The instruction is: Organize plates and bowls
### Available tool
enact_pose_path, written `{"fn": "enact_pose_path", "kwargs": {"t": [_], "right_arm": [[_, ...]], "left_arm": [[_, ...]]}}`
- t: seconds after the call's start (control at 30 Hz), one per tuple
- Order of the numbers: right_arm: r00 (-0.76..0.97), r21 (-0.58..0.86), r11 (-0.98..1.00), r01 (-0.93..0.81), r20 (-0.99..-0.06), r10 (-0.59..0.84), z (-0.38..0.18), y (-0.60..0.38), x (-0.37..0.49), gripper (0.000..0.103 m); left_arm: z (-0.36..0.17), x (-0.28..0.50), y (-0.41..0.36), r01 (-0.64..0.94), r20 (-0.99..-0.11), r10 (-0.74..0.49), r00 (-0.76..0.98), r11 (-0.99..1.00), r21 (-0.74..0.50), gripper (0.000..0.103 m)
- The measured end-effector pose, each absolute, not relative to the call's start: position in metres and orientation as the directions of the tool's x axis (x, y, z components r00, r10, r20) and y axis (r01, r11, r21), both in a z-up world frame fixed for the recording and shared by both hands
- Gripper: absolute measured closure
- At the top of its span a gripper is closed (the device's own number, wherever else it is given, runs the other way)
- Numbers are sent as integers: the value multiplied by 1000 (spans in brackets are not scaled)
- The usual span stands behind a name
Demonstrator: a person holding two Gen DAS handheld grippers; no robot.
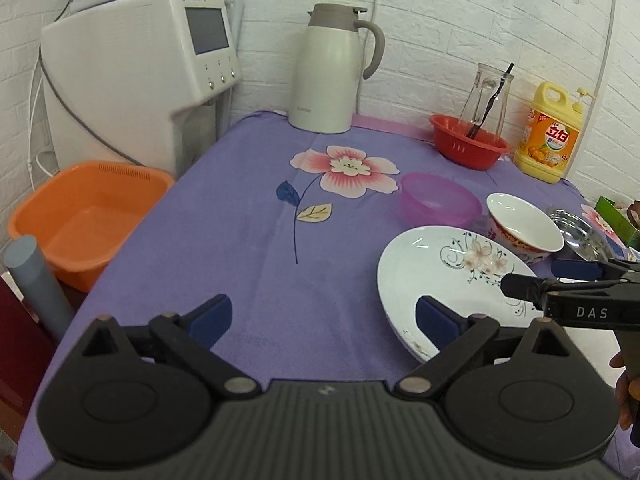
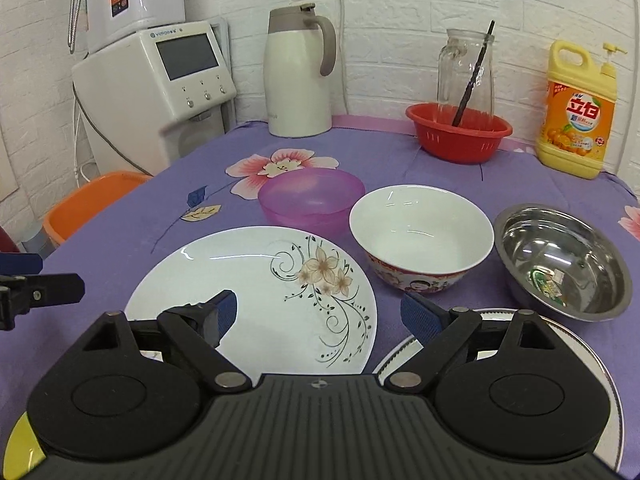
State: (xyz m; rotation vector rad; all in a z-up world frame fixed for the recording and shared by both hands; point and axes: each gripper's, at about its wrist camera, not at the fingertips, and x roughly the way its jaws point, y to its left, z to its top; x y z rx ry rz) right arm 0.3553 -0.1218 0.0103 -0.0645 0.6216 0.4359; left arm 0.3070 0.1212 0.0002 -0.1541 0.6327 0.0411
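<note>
A white plate with a flower print point(image 2: 260, 280) lies on the purple cloth in front of me. Behind it stand a translucent purple bowl point(image 2: 312, 200), a white ceramic bowl with a red patterned outside point(image 2: 420, 232) and a steel bowl point(image 2: 560, 256). A second white plate with a grey striped rim point(image 2: 592, 344) lies at the near right. My right gripper point(image 2: 322, 316) is open above the near edge of the floral plate, gripping nothing. My left gripper point(image 1: 324, 318) is open over bare cloth, left of the floral plate point(image 1: 440, 280), and it also shows in the right wrist view point(image 2: 52, 276).
A cream thermos jug point(image 2: 298, 76), a red basket point(image 2: 460, 132) holding a glass jar, and a yellow detergent bottle point(image 2: 576, 116) line the back. A water dispenser point(image 1: 132, 68) and an orange basin point(image 1: 88, 216) stand off the table's left edge. A hand shows at the right point(image 1: 624, 392).
</note>
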Motion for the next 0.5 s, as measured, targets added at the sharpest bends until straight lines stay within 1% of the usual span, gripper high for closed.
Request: {"fn": "enact_pose_path", "kwargs": {"t": [0.1,0.23,0.27,0.4,0.5], "right_arm": [[690,67,900,-430,-619,376,2,-114,370,0],[627,106,891,-441,-675,390,-9,-108,378,0],[615,116,886,-448,-680,399,-11,-105,378,0],[633,81,901,-425,-685,360,-11,-92,375,0],[617,111,887,-447,-680,396,-10,-81,373,0]], "left_arm": [[-3,316,125,-88,-596,-12,803,987,-138,6],[-7,321,130,-79,-601,-23,799,987,-143,6],[-8,321,131,-79,-603,-25,798,986,-146,6],[-7,321,138,-88,-602,-21,799,985,-151,6],[-7,321,141,-99,-599,-16,800,982,-158,6]]}}
